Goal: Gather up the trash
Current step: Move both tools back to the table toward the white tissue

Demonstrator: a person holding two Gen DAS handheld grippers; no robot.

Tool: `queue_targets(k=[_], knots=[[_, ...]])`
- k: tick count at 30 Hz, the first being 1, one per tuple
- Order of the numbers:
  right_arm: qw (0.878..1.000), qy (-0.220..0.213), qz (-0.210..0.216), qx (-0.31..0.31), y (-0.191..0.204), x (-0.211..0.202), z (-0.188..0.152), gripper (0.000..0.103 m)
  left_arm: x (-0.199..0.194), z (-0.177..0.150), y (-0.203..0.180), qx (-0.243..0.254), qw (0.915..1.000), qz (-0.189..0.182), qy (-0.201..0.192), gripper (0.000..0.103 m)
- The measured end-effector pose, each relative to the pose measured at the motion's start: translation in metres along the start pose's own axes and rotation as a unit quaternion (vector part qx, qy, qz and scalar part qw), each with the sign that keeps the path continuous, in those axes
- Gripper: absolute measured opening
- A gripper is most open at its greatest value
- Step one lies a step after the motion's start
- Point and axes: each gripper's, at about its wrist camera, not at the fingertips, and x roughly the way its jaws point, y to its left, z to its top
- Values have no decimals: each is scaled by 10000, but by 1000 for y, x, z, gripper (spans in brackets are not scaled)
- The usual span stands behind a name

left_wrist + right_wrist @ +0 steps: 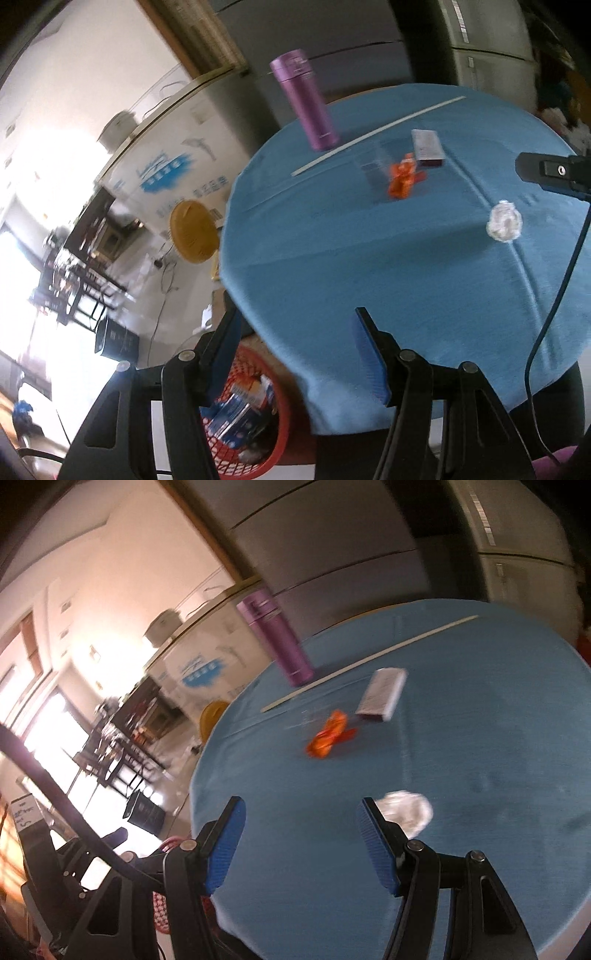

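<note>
The left gripper (295, 354) has two matte black plastic fingers (380, 343) faced with ribbed blue pads, each hinged on black linkage arms by round silver screws. The right gripper (299, 840) is built the same way: black fingers (388, 830), blue grooved pads, silver pivot screws and triangular cut-outs in the linkage arms. A thin black cable (554, 302) hangs from the right gripper's black body, which carries a small round screw hole.

Bright windows (22, 266) wash out pale walls (92, 66) behind dark shelving (85, 251)
</note>
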Motion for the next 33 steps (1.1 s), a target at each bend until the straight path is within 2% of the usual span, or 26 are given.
queue_targets(k=[10,17,25,33], knots=[[9975,-420,-343,458,-54,-41,9,67,-18,28,-57,684,9971,-244,-244,62],[9960,-510,-399,612,-71,-57,8,67,-27,37,-83,994,9939,-328,-346,62],[9955,-483,-412,706,-81,-59,6,67,-27,41,-97,1128,9922,-385,-363,62],[9959,-343,-434,718,-80,-50,4,67,-19,40,-95,1084,9926,-476,-260,62]])
